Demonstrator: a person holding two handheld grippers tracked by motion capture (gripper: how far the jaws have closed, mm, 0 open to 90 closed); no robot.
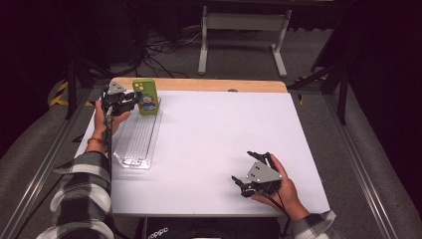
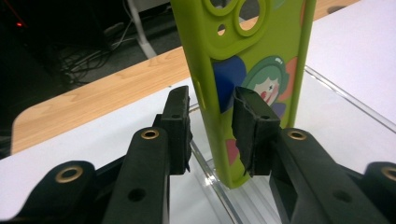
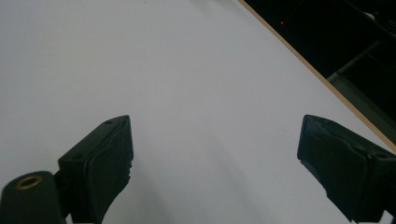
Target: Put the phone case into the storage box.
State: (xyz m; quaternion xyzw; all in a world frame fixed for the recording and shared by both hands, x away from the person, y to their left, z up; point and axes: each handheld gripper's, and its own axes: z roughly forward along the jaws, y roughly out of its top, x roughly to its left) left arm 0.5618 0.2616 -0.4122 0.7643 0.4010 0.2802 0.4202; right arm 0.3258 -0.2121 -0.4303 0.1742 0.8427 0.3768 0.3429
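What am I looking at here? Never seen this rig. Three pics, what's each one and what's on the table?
No robot arm: a person at a white table holds a two-jaw gripper in each hand.

The high view looks down from above the person's side. The other two pictures come from cameras riding on the grippers, looking along their black jaws.

On the table lies a clear ribbed plastic tray. At its far end a green phone case with a cartoon print stands upright.

The left gripper has its jaws on either side of the case's edge; a gap shows at one jaw, so it is not clamped. The right gripper rests open near the table's front, holding nothing.
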